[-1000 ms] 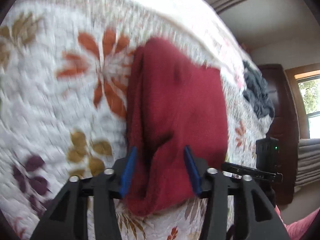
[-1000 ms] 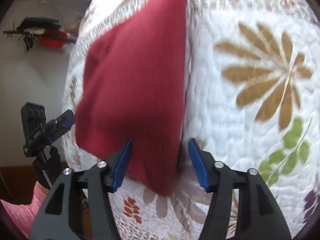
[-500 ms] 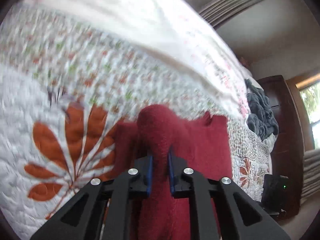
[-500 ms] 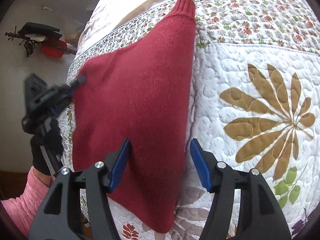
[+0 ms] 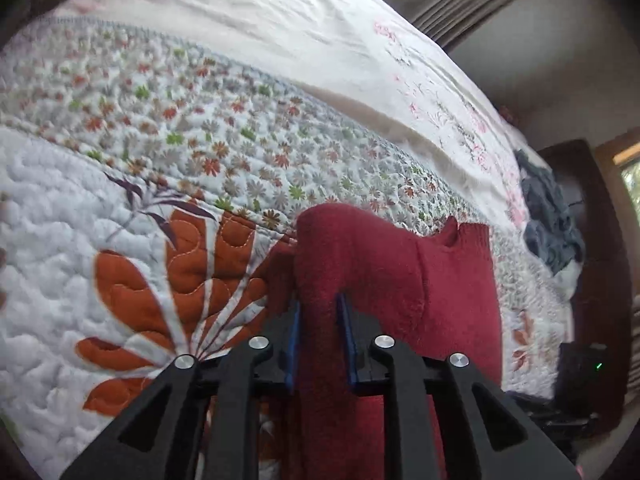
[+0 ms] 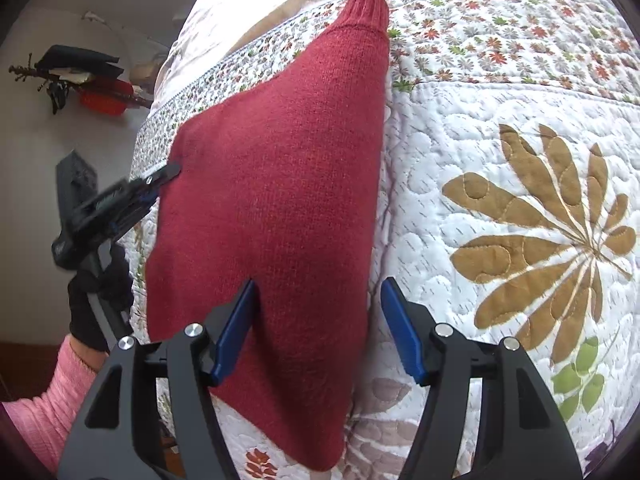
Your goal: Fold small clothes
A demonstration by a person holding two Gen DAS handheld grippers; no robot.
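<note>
On bed quilt [image 6: 500, 128]: red sweater [image 6: 272, 208] lies part-folded. Left hand-held gripper [image 5: 318, 336] pinches raised fold at garment edge; right hand-held gripper [image 6: 316, 332] spread wide, hovers over hem, holds nothing. Approx. one fold underway; final fold + smoothing prob. left.

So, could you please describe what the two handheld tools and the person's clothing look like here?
Both tools share one design: the left tool and the right tool have matte black angular fingers with triangular cut-outs, silver round screw heads and flat blue pads. The person wears a black glove and a fuzzy pink sleeve. No cables are visible.
</note>
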